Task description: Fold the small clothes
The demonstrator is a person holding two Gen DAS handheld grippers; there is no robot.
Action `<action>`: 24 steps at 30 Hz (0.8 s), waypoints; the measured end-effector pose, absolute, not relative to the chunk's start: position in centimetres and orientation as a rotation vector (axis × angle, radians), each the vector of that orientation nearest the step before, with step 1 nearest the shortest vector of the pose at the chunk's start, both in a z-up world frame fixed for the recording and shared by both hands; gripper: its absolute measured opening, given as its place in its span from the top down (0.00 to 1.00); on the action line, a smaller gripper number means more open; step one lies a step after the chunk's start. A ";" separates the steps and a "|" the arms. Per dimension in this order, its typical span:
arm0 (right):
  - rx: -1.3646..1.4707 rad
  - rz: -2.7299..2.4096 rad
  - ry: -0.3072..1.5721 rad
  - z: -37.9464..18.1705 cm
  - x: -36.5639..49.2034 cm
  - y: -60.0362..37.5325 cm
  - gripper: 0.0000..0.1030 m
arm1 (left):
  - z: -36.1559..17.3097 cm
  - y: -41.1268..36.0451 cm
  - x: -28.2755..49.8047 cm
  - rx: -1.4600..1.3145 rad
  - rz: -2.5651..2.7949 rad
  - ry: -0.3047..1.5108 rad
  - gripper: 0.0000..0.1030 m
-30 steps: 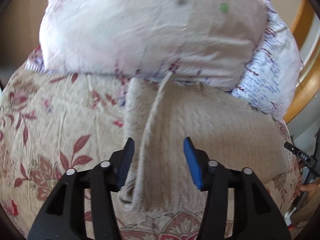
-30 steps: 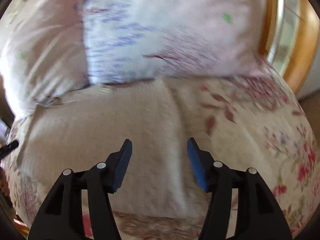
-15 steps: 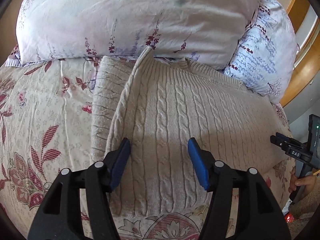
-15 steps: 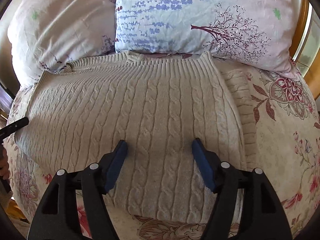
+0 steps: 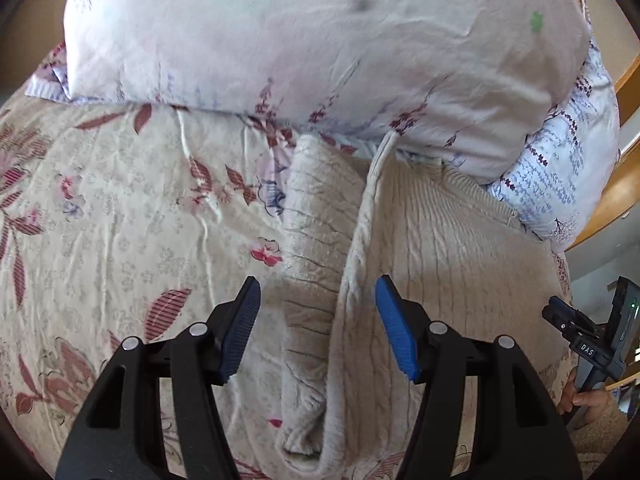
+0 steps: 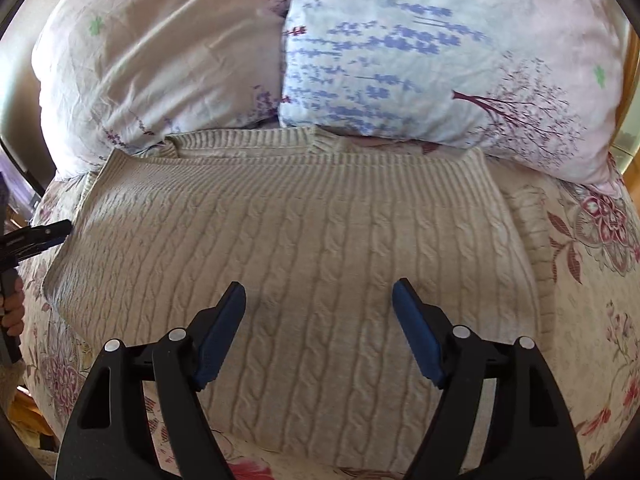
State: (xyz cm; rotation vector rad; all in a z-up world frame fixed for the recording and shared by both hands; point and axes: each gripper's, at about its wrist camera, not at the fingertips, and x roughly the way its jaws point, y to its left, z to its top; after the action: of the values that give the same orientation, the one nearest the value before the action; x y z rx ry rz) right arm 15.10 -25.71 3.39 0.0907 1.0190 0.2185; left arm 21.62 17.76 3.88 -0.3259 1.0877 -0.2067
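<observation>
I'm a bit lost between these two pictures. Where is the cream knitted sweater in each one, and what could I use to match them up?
Left wrist view: the sweater fills the centre and lower right, its folded edge running down between the open fingers.
Right wrist view: the sweater spreads flat across the middle, beneath the open fingers.
Shared landmark: the blue-flowered pillow, touching the sweater's far edge in both.

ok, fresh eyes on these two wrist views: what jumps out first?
The cream cable-knit sweater dominates, spread flat on the floral bedspread with its far edge against two floral pillows. The right gripper is open above the sweater's middle. The left gripper is open over the sweater's left edge, where a sleeve lies beside the body.
</observation>
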 end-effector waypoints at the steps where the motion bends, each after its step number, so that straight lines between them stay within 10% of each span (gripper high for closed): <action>1: 0.088 0.223 1.020 3.5 15.2 -25.5 0.25 | 3.7 17.7 21.7 -0.329 -0.216 1.087 0.42; 24: 0.011 0.231 1.032 2.7 15.7 -23.5 0.13 | 3.4 15.3 23.4 -0.362 -0.209 1.062 0.65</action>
State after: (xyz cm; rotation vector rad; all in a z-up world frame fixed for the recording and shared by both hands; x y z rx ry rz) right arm 15.68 -23.52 2.68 0.0115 1.0319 0.2315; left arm 23.41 15.25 3.39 -0.3624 1.0624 -0.2086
